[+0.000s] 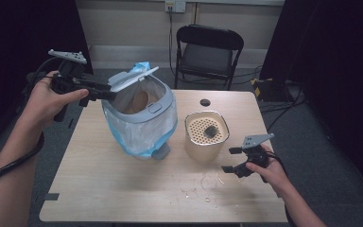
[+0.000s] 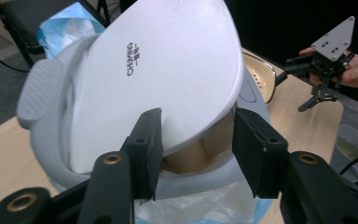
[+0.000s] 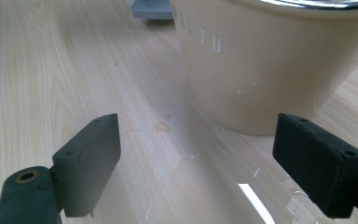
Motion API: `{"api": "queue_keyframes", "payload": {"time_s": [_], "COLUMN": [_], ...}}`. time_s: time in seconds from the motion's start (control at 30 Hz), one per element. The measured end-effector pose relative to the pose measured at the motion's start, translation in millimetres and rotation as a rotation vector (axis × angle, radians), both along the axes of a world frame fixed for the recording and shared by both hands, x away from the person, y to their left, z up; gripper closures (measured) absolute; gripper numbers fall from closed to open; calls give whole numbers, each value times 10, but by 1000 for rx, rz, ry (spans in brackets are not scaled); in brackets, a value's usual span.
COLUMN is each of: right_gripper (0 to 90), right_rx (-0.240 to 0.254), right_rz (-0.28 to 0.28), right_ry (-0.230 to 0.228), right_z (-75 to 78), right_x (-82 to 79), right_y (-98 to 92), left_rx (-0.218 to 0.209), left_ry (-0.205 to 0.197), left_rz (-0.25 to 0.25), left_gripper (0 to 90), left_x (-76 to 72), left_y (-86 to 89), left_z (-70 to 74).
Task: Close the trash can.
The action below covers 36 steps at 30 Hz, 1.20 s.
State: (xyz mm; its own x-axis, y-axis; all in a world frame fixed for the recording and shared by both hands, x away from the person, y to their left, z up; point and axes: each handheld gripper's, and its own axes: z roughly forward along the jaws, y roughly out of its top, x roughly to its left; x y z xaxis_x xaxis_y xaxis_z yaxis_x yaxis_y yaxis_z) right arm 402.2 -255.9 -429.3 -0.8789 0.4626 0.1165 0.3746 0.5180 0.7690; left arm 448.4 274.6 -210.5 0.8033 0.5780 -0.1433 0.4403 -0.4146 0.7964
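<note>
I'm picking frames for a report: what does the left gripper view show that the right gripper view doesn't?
Left gripper view: the white lid of the grey bin, tilted up, its edge between the left gripper fingers; the blue bag liner; the right gripper in a hand.

Right gripper view: the right gripper's own open fingers and the lettering on the beige container's side.

Both: the beige container and the wooden table.

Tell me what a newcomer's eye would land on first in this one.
Probably the grey bin with a blue bag liner at the table's middle, its white lid tipped up, the lid's edge between the left gripper jaws. Next, the beige container with a perforated top to its right, and the right gripper open beside it.
</note>
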Motion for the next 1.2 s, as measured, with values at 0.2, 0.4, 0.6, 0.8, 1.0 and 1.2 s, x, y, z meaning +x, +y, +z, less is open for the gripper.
{"api": "queue_keyframes", "payload": {"time_s": [0.2, 0.4, 0.6, 0.8, 1.0, 1.2], "right_gripper": [143, 143, 143, 143, 143, 143], "right_rx": [19, 21, 27, 32, 35, 27], "right_rz": [-9, -17, -20, -16, -12, -5], "right_ry": [-7, -7, -8, -12, -12, -14], "right_z": [-5, -33, -66, -98, -137, -149], "right_x": [-3, -21, -33, -40, -49, -53], "right_y": [-30, -64, -79, -71, -55, -49], "left_rx": [-19, -12, -80, -46, 1, -17], "left_ry": [49, 133, 191, 163, 130, 111], "left_rz": [-1, 5, 49, 73, 82, 98], "left_gripper": [640, 758, 828, 854, 859, 900], "left_x": [13, 37, 68, 90, 123, 131], "left_y": [-95, -207, -267, -376, -480, -519], "left_z": [-27, -92, -135, -178, -292, -353]}}
